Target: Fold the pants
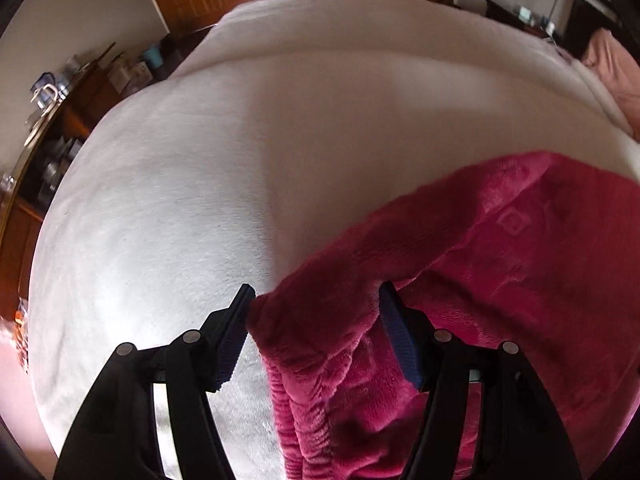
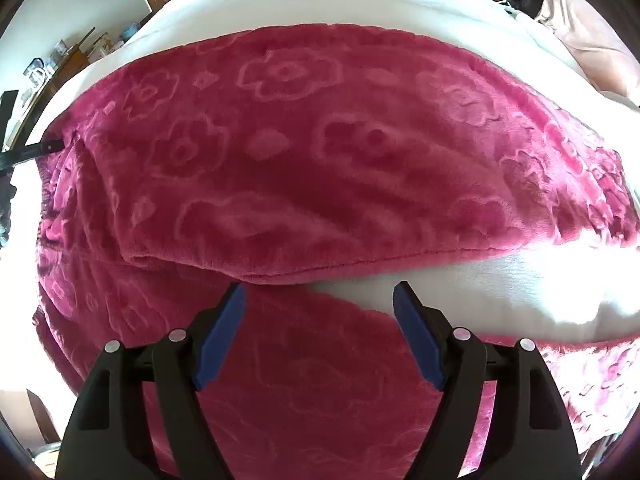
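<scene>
Fleece pants (image 2: 304,152) unlabelled, their waistband between the parted left hand-held gripper (image 1: 316,300); right (image 2: 320,296) released

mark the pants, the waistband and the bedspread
pink fleece pants (image 2: 304,152), right wrist view, upper leg panel
elastic waistband (image 1: 296,412), left wrist view, gathered edge
white bedspread (image 1: 168,216), left wrist view, bare area

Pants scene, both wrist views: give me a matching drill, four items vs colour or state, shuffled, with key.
Items:
1. pants
2. bed cover
3. left gripper
4. right gripper

Descriptions:
A. white, plush
B. open, above a pant leg, nothing between its pads
C. pink fleece with flower pattern
D. open, gathered waistband lying between its pads

Pairs: 1-C, 2-A, 3-D, 4-B
</scene>
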A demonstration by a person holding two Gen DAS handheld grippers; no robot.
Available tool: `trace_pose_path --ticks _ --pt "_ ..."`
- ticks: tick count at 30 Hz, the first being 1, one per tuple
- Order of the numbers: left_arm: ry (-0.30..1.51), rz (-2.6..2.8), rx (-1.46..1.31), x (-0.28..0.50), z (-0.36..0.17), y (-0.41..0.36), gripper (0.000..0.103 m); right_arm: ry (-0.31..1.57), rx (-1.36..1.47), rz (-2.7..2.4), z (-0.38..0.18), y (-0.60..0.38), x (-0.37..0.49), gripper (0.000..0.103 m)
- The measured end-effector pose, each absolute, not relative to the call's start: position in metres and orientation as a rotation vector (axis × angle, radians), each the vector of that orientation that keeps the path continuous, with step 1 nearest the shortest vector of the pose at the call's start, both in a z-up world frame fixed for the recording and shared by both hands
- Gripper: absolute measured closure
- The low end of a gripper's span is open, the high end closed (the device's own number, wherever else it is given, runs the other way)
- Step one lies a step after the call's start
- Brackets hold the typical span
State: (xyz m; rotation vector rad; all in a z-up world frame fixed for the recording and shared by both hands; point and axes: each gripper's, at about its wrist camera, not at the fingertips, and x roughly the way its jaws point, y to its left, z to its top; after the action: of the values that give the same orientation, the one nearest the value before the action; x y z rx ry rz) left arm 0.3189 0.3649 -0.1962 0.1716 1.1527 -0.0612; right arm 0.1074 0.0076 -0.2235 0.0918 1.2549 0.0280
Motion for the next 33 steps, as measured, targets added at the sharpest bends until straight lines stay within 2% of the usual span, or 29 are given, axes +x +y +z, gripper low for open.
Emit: trace_pose_path --ticks 4,9,12,21,33 --pt "1.179 -0.07 0.139 0.333 -0.206 0.371 0.039 1.254 0.099 0.016 -0.221 0.008 0.108 0.026" --pt "1.201 -0.117 0.112 0.34 -0.213 0.374 0.073 1.26 0.114 0.006 -0.221 0.006 0.11 0.026" --pt "1.196 -0.122 0.104 0.34 -0.21 0.372 0.078 1.262 0.131 0.003 -0.221 0.002 0.112 0.026" --pt "1.148 -0.138 0.016 0.315 -0.176 0.373 0.08 1.236 0.278 -0.109 -0.216 -0.075 0.132 0.026" --pt "1.133 -0.071 -0.037 0.24 -0.132 0.358 0.08 1.186 0.723 -0.442 -0.215 -0.316 0.182 0.026"
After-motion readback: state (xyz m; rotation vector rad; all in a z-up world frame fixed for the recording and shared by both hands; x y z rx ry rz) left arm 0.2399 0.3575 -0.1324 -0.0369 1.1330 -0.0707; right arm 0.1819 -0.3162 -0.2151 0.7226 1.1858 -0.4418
